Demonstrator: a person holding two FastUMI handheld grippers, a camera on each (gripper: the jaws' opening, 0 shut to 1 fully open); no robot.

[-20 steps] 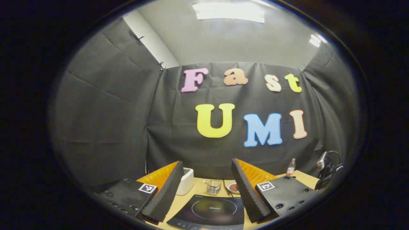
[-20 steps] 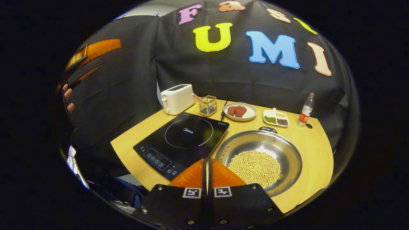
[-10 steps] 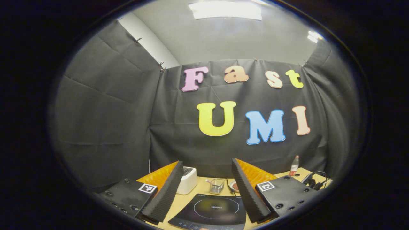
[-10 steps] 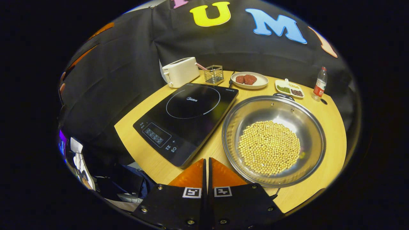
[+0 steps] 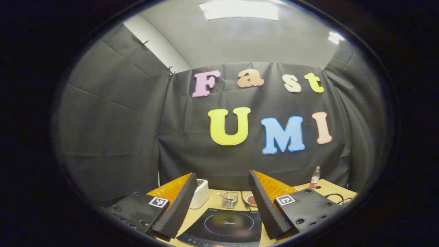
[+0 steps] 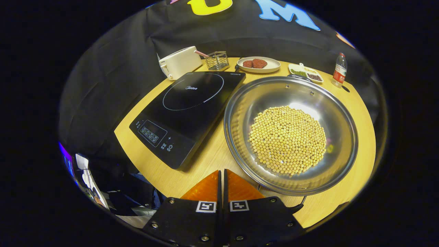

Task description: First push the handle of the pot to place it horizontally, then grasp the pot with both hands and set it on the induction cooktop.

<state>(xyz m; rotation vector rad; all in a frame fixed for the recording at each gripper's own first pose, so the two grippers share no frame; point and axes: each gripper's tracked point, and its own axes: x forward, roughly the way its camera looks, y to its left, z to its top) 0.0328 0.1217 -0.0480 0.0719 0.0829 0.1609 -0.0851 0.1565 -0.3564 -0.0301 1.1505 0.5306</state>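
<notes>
In the right gripper view a wide steel pot point(image 6: 264, 92) sits on the wooden table point(image 6: 356, 113), to the right of the black induction cooktop point(image 6: 192, 103). Soybeans point(image 6: 288, 139) cover its bottom. One dark handle point(image 6: 297, 76) shows at its far rim; the near one point(image 6: 295, 207) peeks out beside my right gripper point(image 6: 222, 173). That gripper is shut with nothing in it and hovers just before the pot's near-left rim. My left gripper point(image 5: 222, 174) is held higher, open and empty, above the cooktop point(image 5: 228, 228).
Along the back of the table stand a white toaster point(image 6: 180, 61), a wire basket point(image 6: 217, 60), a plate of meat point(image 6: 259, 64), a small dish of beans point(image 6: 305, 72) and a water bottle point(image 6: 339, 70). The table's front edge is near my right gripper.
My right gripper has come down and forward, so the pot and cooktop loom larger and closer. It stays shut. The left gripper has barely moved and stays open.
</notes>
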